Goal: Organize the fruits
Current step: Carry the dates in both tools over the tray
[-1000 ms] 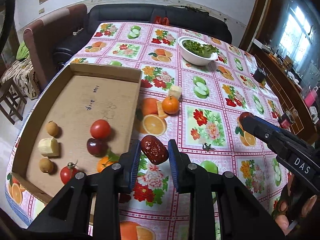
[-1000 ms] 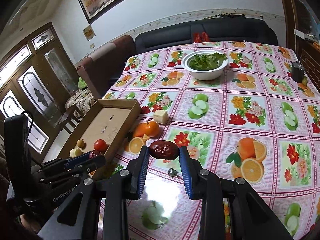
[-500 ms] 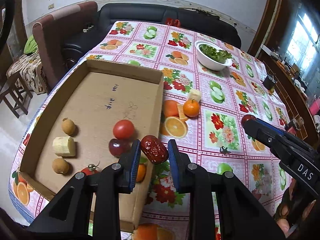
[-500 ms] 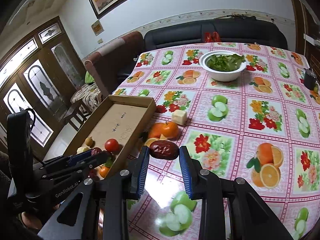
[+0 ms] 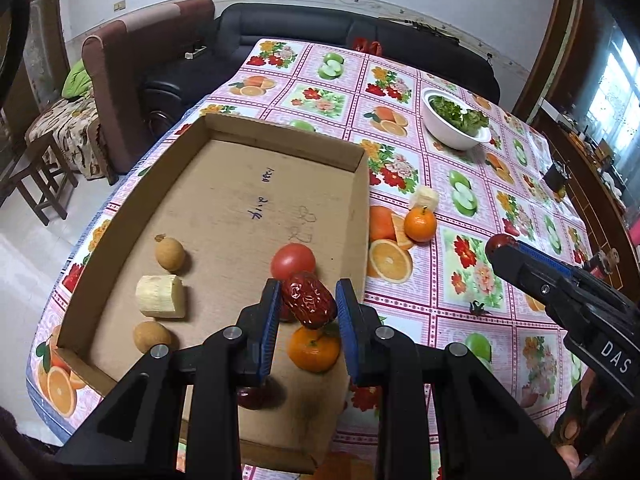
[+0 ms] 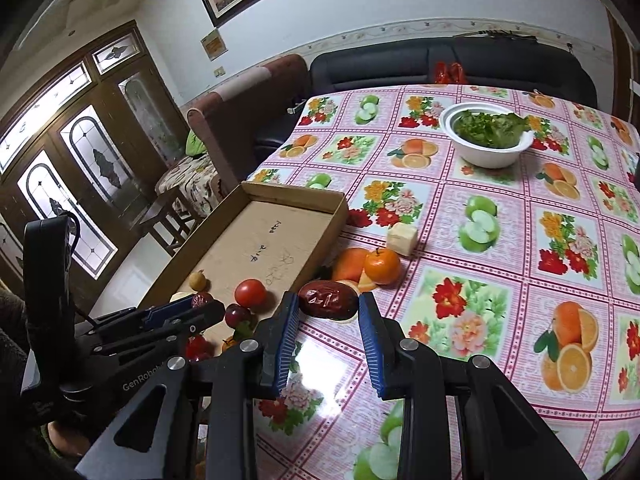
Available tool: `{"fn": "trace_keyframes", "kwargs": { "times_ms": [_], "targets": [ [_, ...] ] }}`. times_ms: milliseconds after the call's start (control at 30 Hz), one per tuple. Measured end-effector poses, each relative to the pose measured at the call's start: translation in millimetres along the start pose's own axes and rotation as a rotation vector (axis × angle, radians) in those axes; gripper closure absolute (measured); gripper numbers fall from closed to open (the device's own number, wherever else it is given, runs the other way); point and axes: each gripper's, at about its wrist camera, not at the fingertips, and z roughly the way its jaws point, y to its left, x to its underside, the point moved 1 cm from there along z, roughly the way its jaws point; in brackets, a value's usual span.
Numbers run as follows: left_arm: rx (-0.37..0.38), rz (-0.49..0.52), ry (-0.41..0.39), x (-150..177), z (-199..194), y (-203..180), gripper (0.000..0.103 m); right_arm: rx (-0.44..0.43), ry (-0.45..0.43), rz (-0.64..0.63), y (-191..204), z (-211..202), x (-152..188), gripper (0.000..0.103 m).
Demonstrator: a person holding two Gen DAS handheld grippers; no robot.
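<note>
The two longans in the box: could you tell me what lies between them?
A banana chunk, between the far longan and near longan, in the left wrist view.

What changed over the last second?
The left gripper, holding its red date, moved from over the tablecloth to above the cardboard box. The right gripper kept its own date over the table. Nothing released; fruit in the box unmoved.

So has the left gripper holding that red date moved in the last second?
Yes. The left gripper carried its red date leftward, from above the tablecloth to over the cardboard tray.
</note>
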Motion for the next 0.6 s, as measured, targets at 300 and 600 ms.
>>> {"fn": "trace_keyframes", "kwargs": {
  "times_ms": [300, 600],
  "targets": [
    [-0.026, -0.001, -0.007, -4.3, 2.1, 5.7, 0.078, -0.004, 0.009, -0.010, 5.0, 6.6, -2.1, 0.072],
    [-0.046, -0.008, -0.005, -10.5, 7.7, 17.7, 0.078, -0.019, 0.017, -0.026, 12.6, 16.8, -9.2, 0.072]
  ]
}}
